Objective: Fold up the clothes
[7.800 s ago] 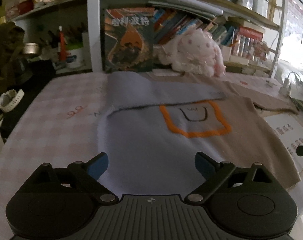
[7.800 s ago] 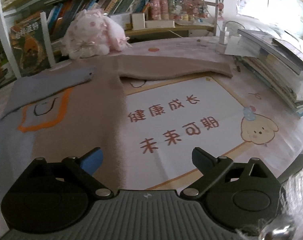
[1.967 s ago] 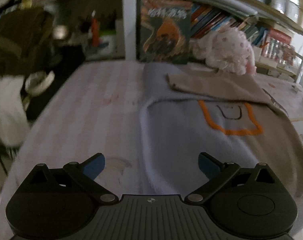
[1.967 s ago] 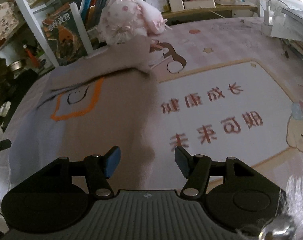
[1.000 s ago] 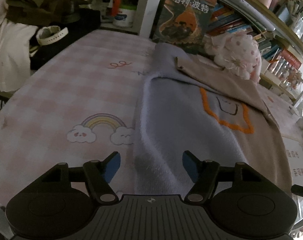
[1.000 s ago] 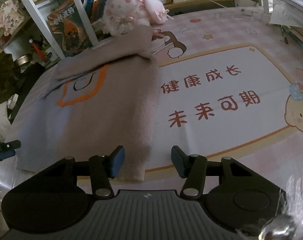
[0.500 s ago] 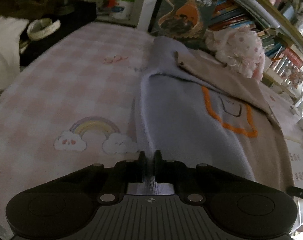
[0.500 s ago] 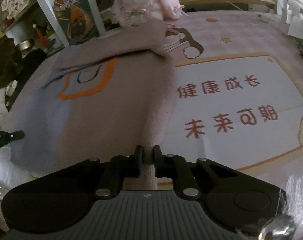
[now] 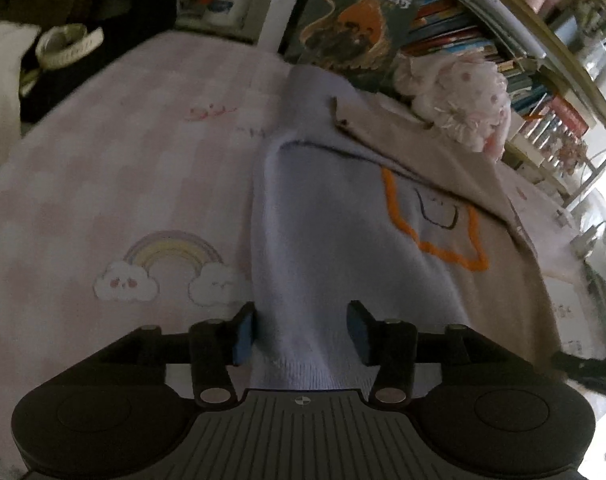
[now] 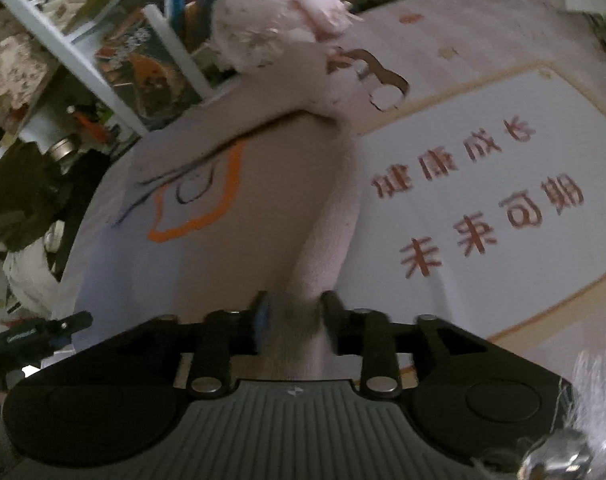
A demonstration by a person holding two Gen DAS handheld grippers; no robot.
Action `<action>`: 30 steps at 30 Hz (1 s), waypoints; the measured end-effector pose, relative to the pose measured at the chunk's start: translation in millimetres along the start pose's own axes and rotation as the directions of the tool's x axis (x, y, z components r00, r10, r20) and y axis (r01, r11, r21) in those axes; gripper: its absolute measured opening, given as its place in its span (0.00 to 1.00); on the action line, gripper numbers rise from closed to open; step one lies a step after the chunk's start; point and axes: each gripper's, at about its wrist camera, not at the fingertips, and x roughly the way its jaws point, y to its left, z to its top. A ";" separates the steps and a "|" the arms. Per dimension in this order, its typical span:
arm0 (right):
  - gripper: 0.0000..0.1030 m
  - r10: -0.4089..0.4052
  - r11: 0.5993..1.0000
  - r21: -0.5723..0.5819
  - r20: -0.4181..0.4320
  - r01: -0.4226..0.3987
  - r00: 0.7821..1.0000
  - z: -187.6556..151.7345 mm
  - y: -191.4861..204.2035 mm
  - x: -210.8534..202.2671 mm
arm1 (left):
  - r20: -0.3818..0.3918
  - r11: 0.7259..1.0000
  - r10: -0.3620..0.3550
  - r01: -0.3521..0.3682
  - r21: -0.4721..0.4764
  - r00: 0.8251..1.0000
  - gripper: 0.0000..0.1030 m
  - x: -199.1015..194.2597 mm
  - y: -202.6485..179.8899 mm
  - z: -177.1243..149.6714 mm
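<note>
A two-tone sweater lies on the table, pale blue on its left half [image 9: 335,240] and beige on its right half [image 10: 271,200], with an orange square motif [image 9: 435,224]. Both sleeves are folded across the chest. My left gripper [image 9: 301,330] has its jaws partly apart, with the blue hem corner bunched between them. My right gripper [image 10: 294,314] has its jaws narrowly apart, with the beige hem corner raised between them. The hem is lifted off the table at both corners.
A pink checked tablecloth [image 9: 123,184] covers the table, with a white printed mat [image 10: 483,208] to the right. A pink plush rabbit [image 9: 459,96] and a standing book [image 9: 355,28] sit at the back before bookshelves. Dark clutter sits at the far left.
Both grippers closed on the sweater's hem corners half a second ago; now their jaws stand wider with cloth between them, and the hem has risen off the table.
</note>
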 end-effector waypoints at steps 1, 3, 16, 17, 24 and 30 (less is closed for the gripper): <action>0.32 -0.002 1.000 0.013 -0.005 0.002 1.000 -1.1 -2.1 1.8 | 0.001 1.000 0.001 -0.001 0.001 1.000 0.47 0.2 0.3 -0.9; 0.32 0.000 0.999 0.034 -0.006 0.001 1.000 -3.0 -5.7 4.1 | 0.001 1.000 0.004 -0.004 0.008 1.000 0.47 2.0 -0.2 -2.7; 0.10 0.051 0.996 0.076 -0.028 -0.049 0.998 -3.5 -18.7 -1.5 | -0.008 1.000 -0.012 0.012 -0.012 1.000 0.07 -1.4 -0.4 -10.7; 0.10 0.058 0.995 0.088 -0.027 -0.055 0.998 -4.2 -21.3 -4.6 | -0.010 1.000 -0.016 0.016 -0.011 1.000 0.07 -3.4 -1.8 -13.2; 0.10 0.078 0.991 0.112 -0.030 -0.074 0.997 -13.5 -35.7 -28.3 | -0.012 0.997 -0.046 0.045 -0.063 0.999 0.07 -17.9 -8.1 -35.2; 0.10 0.086 0.992 0.092 -0.052 -0.081 0.995 -28.6 -43.9 -48.1 | -0.009 0.991 -0.053 0.051 -0.124 0.999 0.07 -29.1 -12.8 -60.2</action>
